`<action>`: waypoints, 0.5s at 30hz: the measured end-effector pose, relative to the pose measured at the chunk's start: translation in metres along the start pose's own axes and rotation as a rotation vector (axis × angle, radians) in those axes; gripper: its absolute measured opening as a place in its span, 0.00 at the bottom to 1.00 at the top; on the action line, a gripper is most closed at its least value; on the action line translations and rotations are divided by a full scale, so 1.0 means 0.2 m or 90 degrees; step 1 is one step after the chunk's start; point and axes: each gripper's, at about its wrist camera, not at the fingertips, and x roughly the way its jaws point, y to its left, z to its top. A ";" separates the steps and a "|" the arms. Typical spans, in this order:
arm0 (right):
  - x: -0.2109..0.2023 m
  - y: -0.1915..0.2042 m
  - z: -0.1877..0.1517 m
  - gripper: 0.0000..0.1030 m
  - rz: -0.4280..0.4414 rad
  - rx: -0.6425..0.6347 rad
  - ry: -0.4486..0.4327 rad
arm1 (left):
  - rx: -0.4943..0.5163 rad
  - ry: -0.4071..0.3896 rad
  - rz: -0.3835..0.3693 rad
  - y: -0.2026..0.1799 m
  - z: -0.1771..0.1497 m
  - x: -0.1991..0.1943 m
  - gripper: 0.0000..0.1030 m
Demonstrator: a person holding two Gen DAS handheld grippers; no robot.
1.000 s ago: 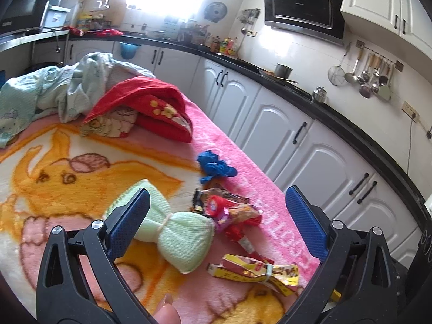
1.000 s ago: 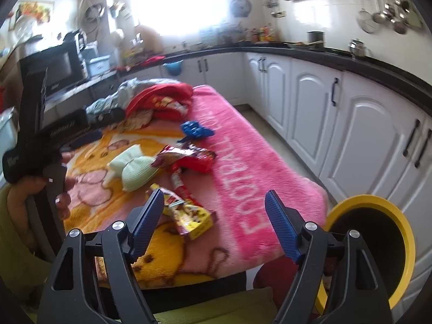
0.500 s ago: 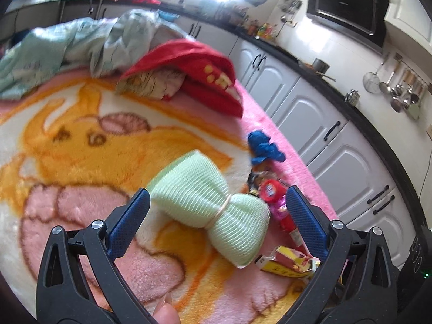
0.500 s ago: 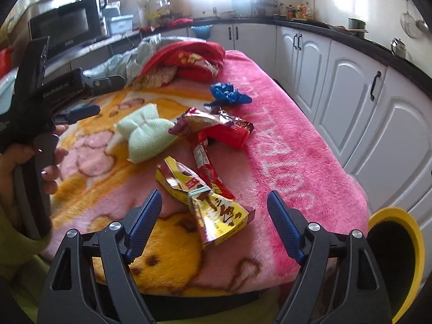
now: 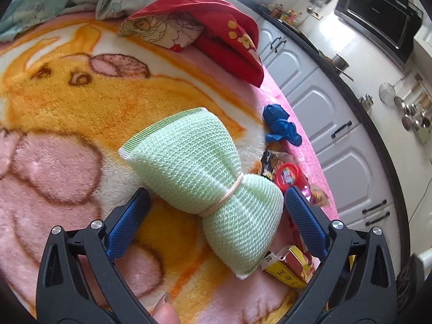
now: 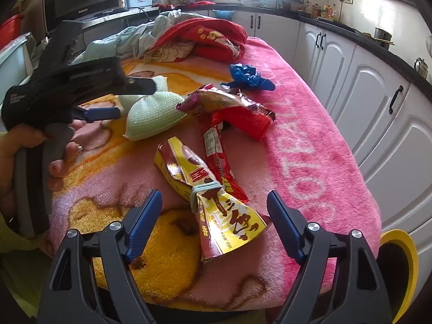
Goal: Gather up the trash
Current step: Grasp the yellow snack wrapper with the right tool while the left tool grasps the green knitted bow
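Observation:
My left gripper is open, its jaws on either side of a pale green knitted bundle tied in the middle, lying on the blanket. My right gripper is open, its jaws either side of a yellow snack wrapper tied with string. A red stick wrapper, a red foil bag and a blue crumpled glove lie beyond it. The green bundle also shows in the right wrist view, with the left gripper over it.
A pink and orange blanket covers the table. Red and pale clothes are piled at the far end. A yellow-rimmed bin stands below the table's right corner. White cabinets run along the right.
Both grippers have moved forward and down: the left onto the green bundle, the right onto the yellow wrapper. Both stay open.

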 end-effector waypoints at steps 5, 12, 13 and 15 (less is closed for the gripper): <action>0.03 0.01 -0.03 0.56 0.004 -0.005 0.018 | -0.019 -0.012 0.011 0.00 0.01 0.02 0.84; -0.01 0.04 -0.07 0.45 0.013 -0.005 0.025 | -0.011 -0.016 0.032 0.03 0.00 0.00 0.65; -0.02 0.05 -0.08 0.45 0.015 -0.010 0.027 | -0.014 -0.014 0.028 0.04 0.00 -0.01 0.62; -0.02 0.09 -0.09 0.45 0.026 -0.017 0.030 | -0.013 -0.011 0.020 0.04 0.00 -0.01 0.58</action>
